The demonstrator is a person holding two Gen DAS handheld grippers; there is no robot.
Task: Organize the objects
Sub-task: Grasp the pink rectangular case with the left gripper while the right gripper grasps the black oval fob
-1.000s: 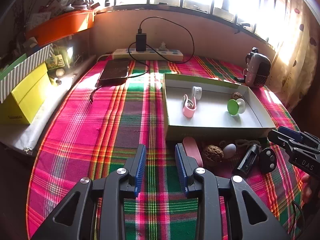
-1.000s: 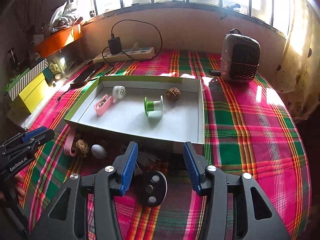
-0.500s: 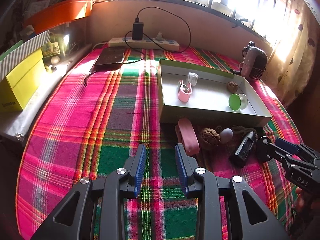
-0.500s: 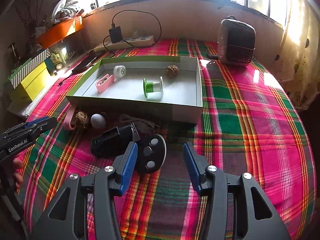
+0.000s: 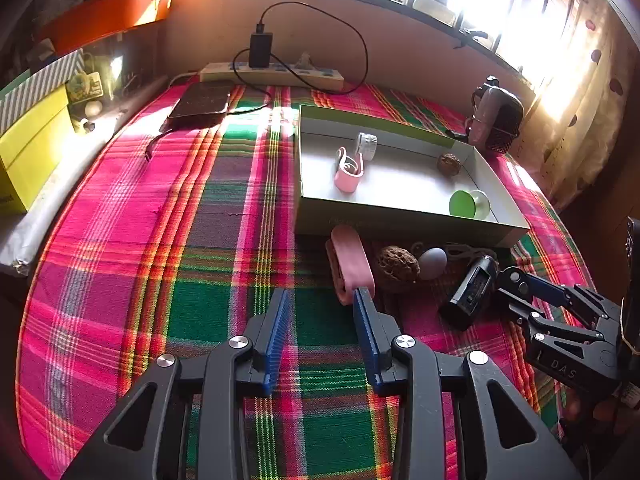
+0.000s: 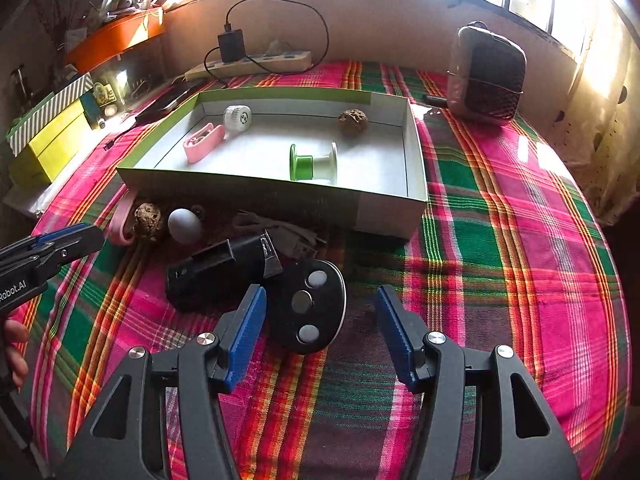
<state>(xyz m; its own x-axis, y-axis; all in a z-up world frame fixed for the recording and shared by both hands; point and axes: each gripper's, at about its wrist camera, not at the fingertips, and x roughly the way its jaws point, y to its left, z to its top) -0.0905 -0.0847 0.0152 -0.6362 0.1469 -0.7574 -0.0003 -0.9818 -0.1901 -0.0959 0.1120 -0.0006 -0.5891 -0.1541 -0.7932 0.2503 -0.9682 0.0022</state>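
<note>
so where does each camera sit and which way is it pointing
Left wrist: on the left hand-held gripper, looking down and forward at the plaid cloth and pink clip; its open blue fingers show, with the right hand-held gripper at the right edge.
Right wrist: on the right hand-held gripper, over the black three-button disc, jaws open around it without touching.
Shared: green-rimmed tray.

left tool [image 5: 320,312]: black angular frame, ribbed blue pads, silver screws, white "Robot.AI" lettering | right tool [image 6: 320,312]: same black frame, blue pads, silver screws, white "DAS" lettering | fingers [image 6: 14,354] bare
</note>
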